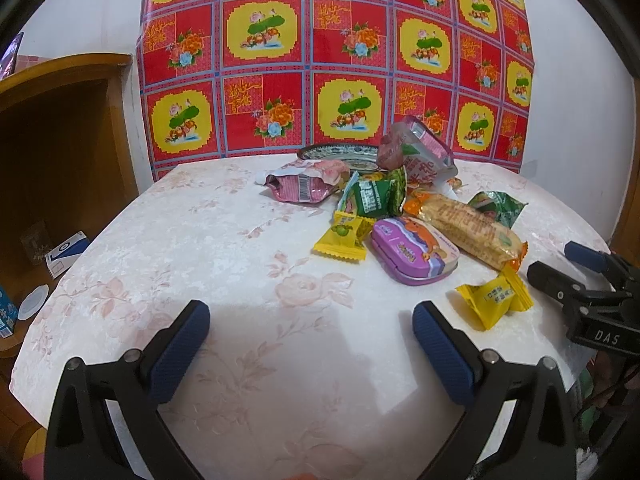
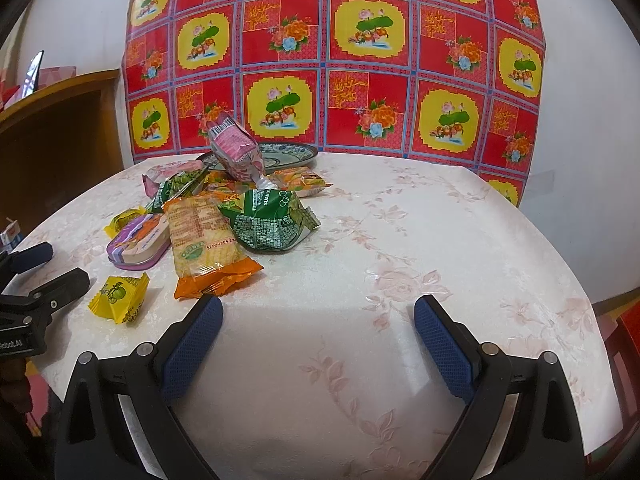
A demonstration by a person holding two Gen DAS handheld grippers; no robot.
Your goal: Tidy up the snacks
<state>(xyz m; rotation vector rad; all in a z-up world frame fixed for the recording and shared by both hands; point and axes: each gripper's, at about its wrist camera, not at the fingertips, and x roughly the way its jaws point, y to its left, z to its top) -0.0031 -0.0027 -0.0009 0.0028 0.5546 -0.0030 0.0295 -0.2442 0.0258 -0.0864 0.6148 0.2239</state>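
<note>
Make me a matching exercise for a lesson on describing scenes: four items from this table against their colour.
Column 1:
1. hinged tin
2. loose candy nearest the right claw
3. long cracker pack
4. pouch propped on the plate

Column 2:
a. pink
b. orange ends
c. purple
d. yellow

Pairs: 1-c, 2-d, 3-b, 4-a
</note>
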